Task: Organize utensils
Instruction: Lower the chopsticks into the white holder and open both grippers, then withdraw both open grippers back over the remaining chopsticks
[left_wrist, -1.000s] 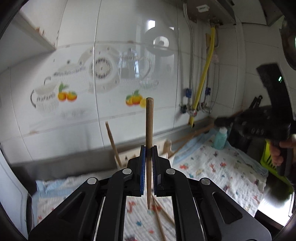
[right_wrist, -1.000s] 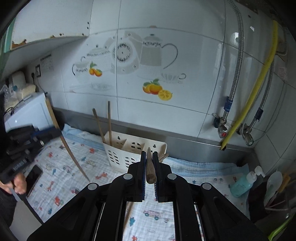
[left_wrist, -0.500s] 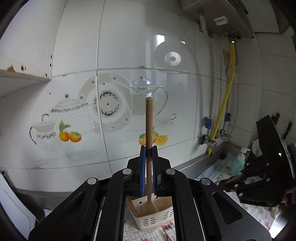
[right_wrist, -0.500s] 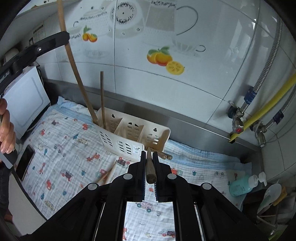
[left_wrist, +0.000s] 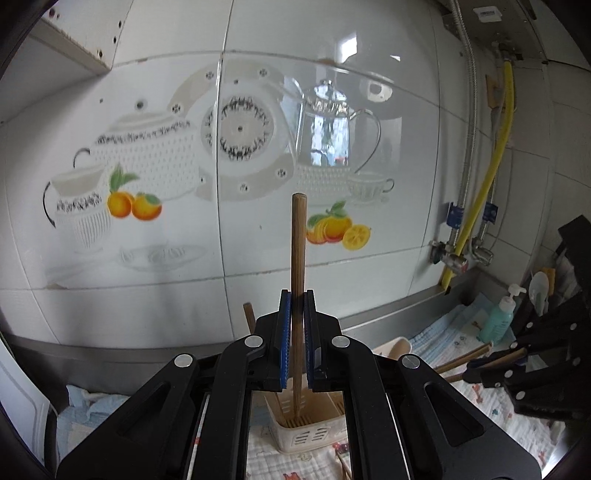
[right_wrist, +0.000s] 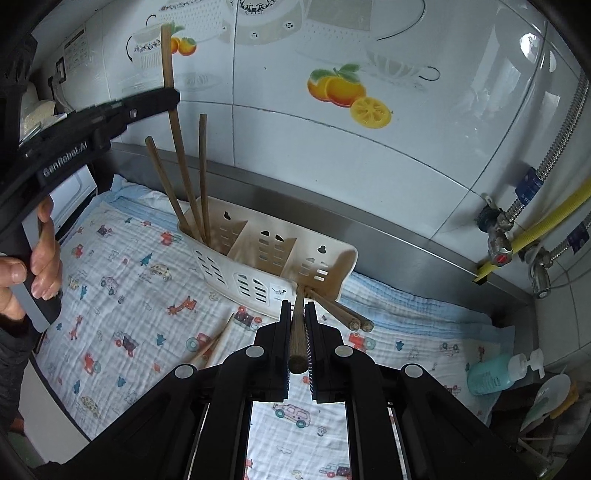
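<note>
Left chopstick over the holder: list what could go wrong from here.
1. The left gripper pinches its chopstick mid-length; it may pivot in the pads and miss the holder's end compartment.
2. Two chopsticks already lean there; the new one may knock them.
3. The light holder stands on soft cloth, so a push might tip it.

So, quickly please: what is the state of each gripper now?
Left gripper: shut on a chopstick, its tip in the utensil holder.
Right gripper: shut on another chopstick.
</note>
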